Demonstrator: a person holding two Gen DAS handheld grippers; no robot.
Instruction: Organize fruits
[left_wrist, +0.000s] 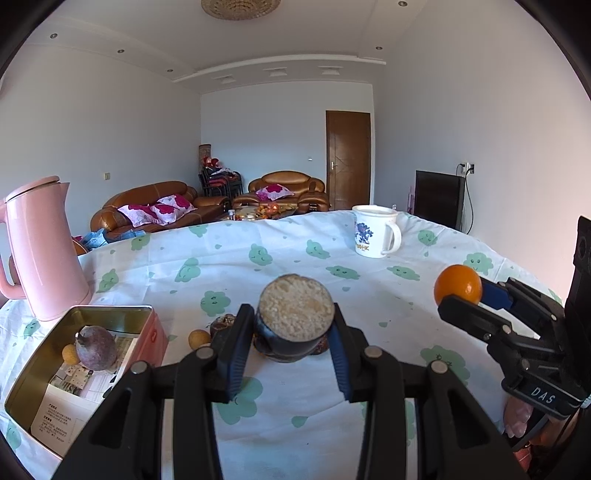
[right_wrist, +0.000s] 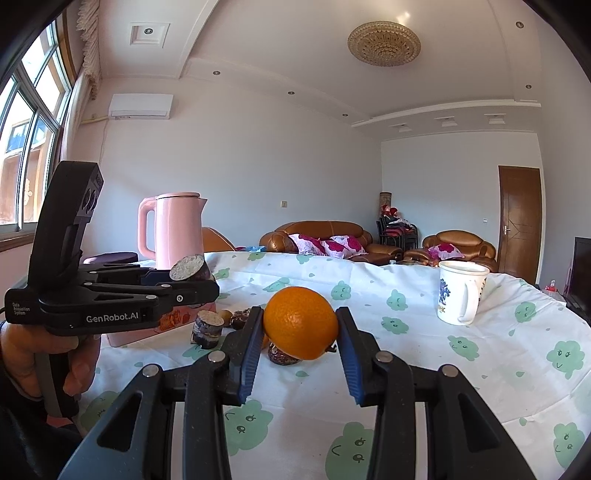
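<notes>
Black fingers with blue pads pinch things in both views. Up close, the left gripper (left_wrist: 293, 325) squeezes a cane piece (left_wrist: 295, 314), a short dark stump with a pale cut top, lifted above the tablecloth (left_wrist: 369, 332). The right gripper (right_wrist: 301, 334) squeezes one orange (right_wrist: 301, 323), also off the cloth. In the right view the left gripper's side reads "GenRobot.AI" and "Data Acquisition System". In the left view the right gripper shows "DAS".

Just under the held things lie more fruits: a second cane piece (right_wrist: 207, 328), a small round yellow fruit (left_wrist: 197, 338) and some dark wrinkly ones (right_wrist: 282, 356); how many of those I cannot tell.

To the left sits an open pink tin (left_wrist: 147, 332). Inside are one purple fruit (left_wrist: 96, 347), one small yellow fruit (left_wrist: 69, 353) and a printed paper too small to read.

Farther back stand a pink kettle (left_wrist: 44, 251) and a white mug (left_wrist: 375, 230) with a blue picture and letters ending in "HK".
</notes>
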